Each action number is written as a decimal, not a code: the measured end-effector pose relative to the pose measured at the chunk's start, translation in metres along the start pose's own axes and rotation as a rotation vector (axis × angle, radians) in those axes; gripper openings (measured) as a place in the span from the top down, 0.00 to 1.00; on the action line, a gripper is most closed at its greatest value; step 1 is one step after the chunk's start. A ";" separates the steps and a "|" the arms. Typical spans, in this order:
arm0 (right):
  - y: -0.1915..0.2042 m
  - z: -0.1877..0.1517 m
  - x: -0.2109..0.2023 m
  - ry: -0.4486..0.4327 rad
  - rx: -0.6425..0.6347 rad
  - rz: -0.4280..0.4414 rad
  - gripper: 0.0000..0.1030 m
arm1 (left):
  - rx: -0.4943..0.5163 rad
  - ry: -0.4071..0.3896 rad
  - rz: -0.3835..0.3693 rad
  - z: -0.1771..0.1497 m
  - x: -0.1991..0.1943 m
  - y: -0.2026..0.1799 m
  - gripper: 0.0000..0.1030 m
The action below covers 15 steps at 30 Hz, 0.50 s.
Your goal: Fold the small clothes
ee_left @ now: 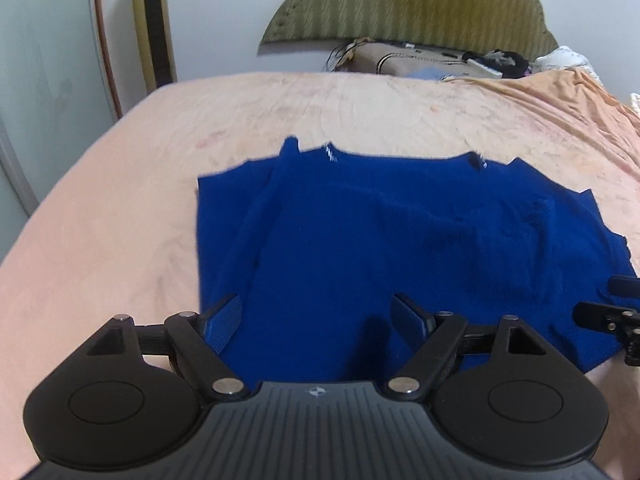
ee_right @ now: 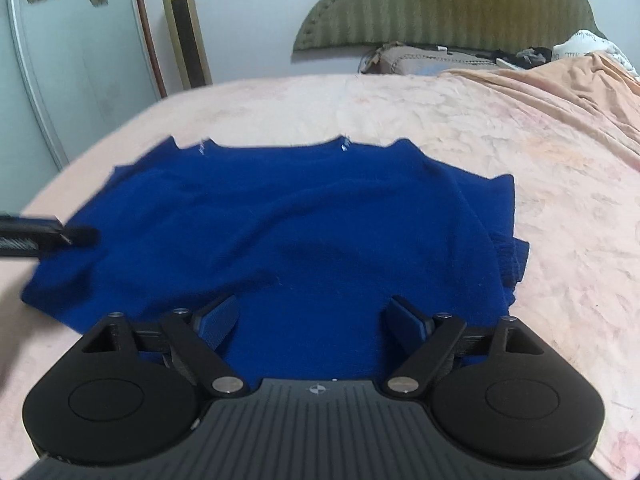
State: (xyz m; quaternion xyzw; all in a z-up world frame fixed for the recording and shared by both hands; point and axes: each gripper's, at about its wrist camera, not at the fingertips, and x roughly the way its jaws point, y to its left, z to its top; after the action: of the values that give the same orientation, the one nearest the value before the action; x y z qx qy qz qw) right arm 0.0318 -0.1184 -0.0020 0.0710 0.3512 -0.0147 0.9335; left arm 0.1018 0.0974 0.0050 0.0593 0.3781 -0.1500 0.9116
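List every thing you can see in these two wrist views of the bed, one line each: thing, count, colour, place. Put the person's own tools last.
Garment: one, deep blue, lying spread on the bed, sides folded in.
Bed sheet: one, pale pink, covering the bed.
Blanket: one, peach, bunched at the far right of the bed.
Headboard: one, olive green, against the far wall.
Tower fan: one, gold, standing by the wall left of the bed.
Clutter: several dark and white items, at the bed's head; too blurred to name.
Left claw: one, black with blue pads, open over the garment's near edge.
Right claw: one, same colours, open over the garment.
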 end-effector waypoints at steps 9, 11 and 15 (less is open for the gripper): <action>0.011 -0.011 0.000 0.025 -0.024 -0.038 0.10 | 0.013 -0.012 0.052 -0.007 -0.004 -0.011 0.21; 0.012 -0.012 -0.001 0.024 -0.023 -0.039 0.10 | 0.012 -0.012 0.051 -0.007 -0.005 -0.011 0.21; 0.013 -0.012 -0.006 0.010 -0.027 -0.036 0.10 | 0.012 -0.013 0.050 -0.007 -0.007 -0.010 0.21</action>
State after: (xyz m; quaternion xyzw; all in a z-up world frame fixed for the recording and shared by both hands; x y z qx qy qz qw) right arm 0.0202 -0.1035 -0.0057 0.0523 0.3574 -0.0265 0.9321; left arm 0.0894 0.0905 0.0049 0.0733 0.3696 -0.1297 0.9172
